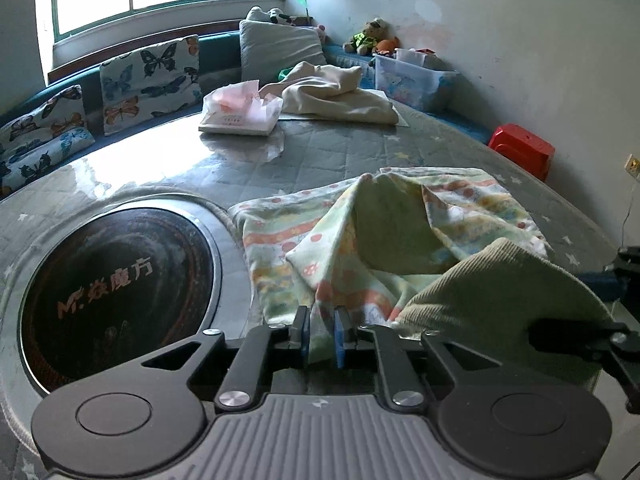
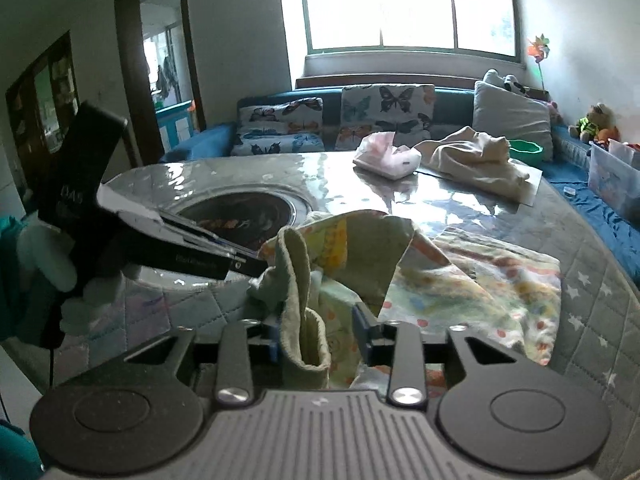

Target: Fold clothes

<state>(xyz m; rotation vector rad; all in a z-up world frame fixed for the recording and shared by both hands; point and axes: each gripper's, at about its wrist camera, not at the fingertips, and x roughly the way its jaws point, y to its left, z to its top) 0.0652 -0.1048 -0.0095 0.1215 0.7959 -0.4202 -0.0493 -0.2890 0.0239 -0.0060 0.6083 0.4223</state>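
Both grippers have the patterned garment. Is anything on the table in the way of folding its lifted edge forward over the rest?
Nothing visible blocks it. The left gripper and right gripper both pinch the patterned garment, whose far half lies flat on the table. The tissue pack and cream cloth sit well beyond it; the round burner lies beside it.

Bare tabletop [image 1: 320,152] between printed garment [image 1: 472,208] and tissue pack [image 1: 240,114].
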